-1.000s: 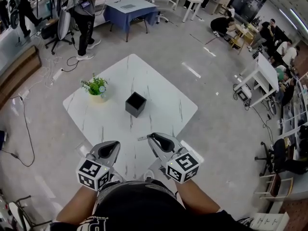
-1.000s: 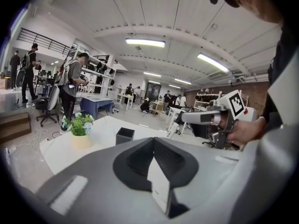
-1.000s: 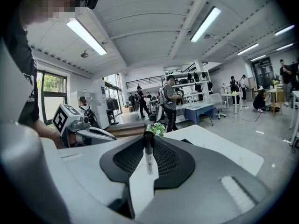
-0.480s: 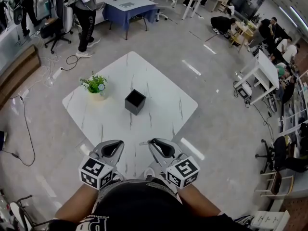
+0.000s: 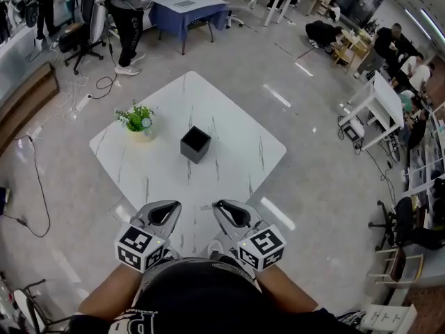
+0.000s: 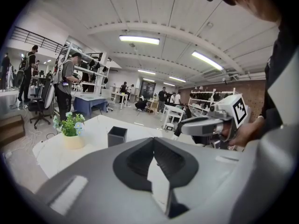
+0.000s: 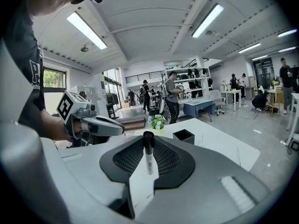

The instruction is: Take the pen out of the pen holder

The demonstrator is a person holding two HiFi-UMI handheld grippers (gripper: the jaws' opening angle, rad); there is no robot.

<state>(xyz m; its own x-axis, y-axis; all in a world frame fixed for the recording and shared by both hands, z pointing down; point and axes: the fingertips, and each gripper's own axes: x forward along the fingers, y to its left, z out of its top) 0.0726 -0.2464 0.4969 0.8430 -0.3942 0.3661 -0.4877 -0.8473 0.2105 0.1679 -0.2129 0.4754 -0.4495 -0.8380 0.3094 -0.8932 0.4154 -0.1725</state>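
Pen: clamped in the right gripper, black cap forward, pale printed barrel running back between the pads. It is clear of the holder, which sits mid-table and well apart from both grippers. From the head view the holder looks empty, though its inside is dark.

Right gripper: pinching the pen just behind the cap. Left gripper: jaws pressed together, nothing between them, held beside the right one over the near corner of the table.

Handling, as judged:
- Light and stiff; won't bend under the pads.
- Round, smooth barrel, so likely slippery and apt to twist or slide lengthwise if the squeeze slackens.
- Best hold is mid-barrel with the pads square across it. The present grip sits toward the cap end, so the tail could swing.
- Not fragile; a drop would most likely just send it rolling on the marble top.

Potted plant stands left of the holder, out of the way.
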